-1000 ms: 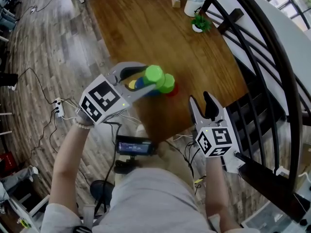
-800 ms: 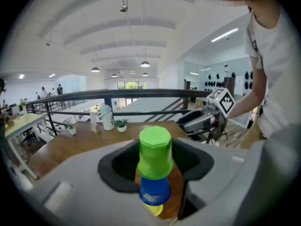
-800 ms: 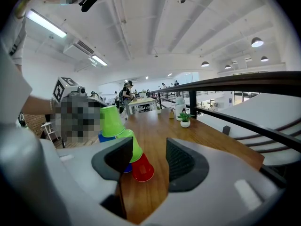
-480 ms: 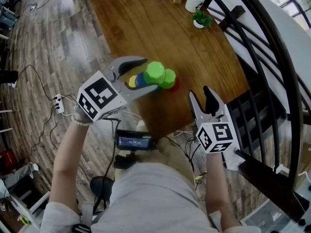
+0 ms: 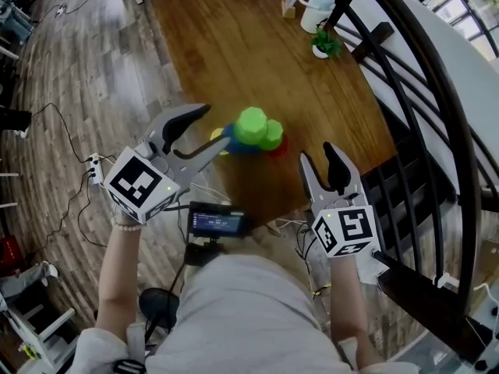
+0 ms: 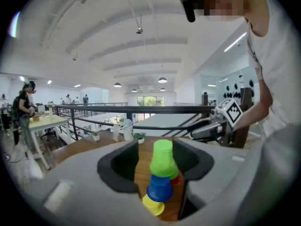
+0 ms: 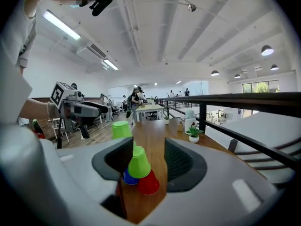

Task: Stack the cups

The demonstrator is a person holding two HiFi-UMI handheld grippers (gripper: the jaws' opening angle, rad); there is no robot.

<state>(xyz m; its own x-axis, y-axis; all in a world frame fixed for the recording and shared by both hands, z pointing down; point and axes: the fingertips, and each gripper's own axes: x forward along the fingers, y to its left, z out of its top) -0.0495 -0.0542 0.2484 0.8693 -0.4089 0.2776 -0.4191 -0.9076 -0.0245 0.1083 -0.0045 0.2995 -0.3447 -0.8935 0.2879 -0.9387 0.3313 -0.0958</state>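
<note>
A cluster of upside-down plastic cups (image 5: pixel 251 125), green over blue, yellow and red, stands near the brown wooden bench's (image 5: pixel 234 45) front edge. It lies at two o'clock, just beyond the nearer left hand-held gripper (image 5: pixel 216 125), whose jaws are closing on nothing. The right hand-held gripper (image 5: pixel 316 154) gapes wide, empty.

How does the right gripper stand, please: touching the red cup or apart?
Apart: the head view shows bare table between right gripper and red cup.
</note>
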